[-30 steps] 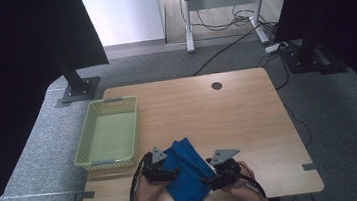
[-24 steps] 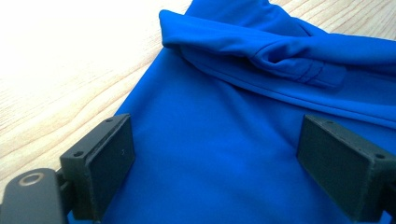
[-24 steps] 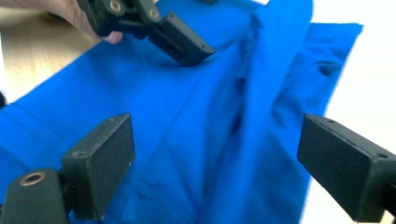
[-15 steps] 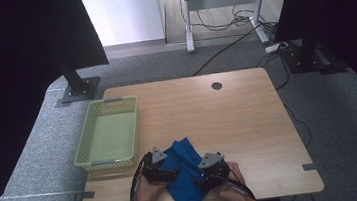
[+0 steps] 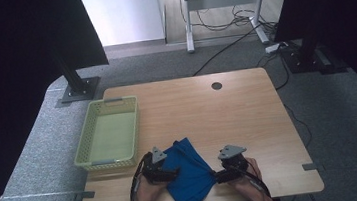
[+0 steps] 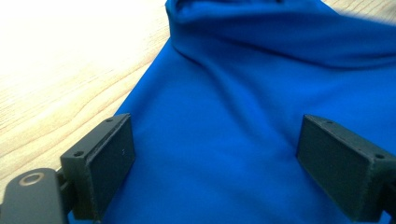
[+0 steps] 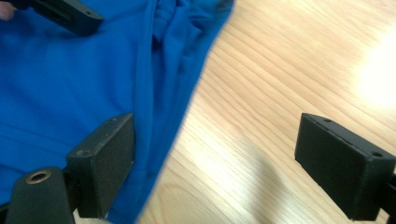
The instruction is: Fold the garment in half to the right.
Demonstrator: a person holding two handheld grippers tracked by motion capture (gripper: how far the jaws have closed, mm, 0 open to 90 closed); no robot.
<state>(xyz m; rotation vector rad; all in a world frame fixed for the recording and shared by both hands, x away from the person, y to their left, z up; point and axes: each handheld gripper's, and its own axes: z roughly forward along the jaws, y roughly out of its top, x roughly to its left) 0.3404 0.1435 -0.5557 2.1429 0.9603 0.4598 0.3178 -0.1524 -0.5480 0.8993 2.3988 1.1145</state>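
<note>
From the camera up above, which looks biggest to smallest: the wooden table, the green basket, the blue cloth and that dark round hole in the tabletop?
1. Wooden table, by far the largest.
2. Green basket.
3. Blue cloth, a little smaller than the basket; it lies crumpled, so spread out it might rival it.
4. Round hole, much the smallest.

No text, label, brand, number or sign can be read anywhere in these views. The blue cloth, the green basket and the wooden table all show plain surfaces without print. The black jaws in both gripper views carry only small screw holes, no markings.
</note>
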